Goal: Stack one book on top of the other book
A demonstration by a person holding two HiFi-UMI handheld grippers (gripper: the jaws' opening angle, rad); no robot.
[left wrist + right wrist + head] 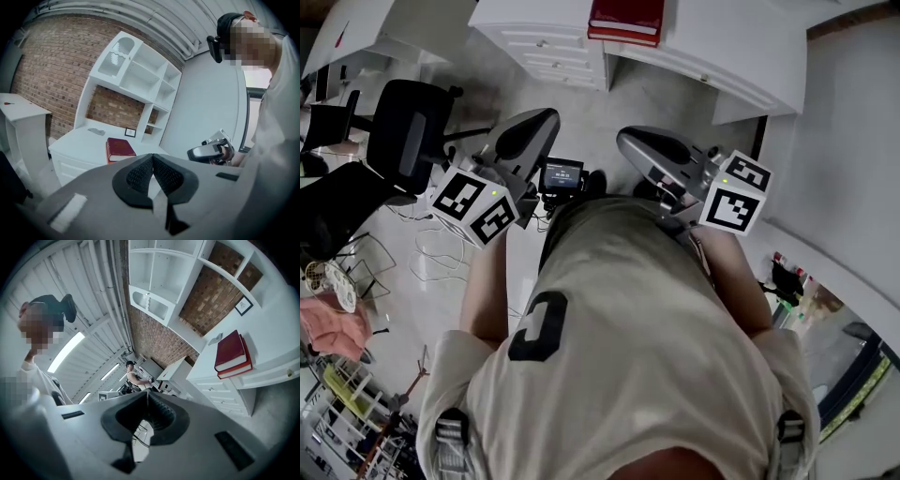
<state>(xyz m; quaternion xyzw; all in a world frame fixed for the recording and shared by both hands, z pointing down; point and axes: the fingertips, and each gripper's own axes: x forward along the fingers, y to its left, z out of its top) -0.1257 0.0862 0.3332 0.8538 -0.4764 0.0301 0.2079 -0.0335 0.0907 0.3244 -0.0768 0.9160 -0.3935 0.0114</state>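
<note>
Two red books (625, 21) lie stacked on the white desk (712, 42) at the top of the head view, the darker one on top. They also show in the left gripper view (119, 147) and in the right gripper view (232, 352). Both grippers are held close to the person's body, well short of the desk. My left gripper (549, 118) is shut with nothing between its pads (140, 174). My right gripper (624, 139) is likewise shut and empty (147, 397). The right gripper (211, 151) also appears in the left gripper view.
The desk has drawers (553, 47) and a white shelf unit (140, 79) with a small picture frame (131, 132). A black office chair (412, 131) stands at left, cables lie on the floor (431, 253). Another person (133, 376) works far off.
</note>
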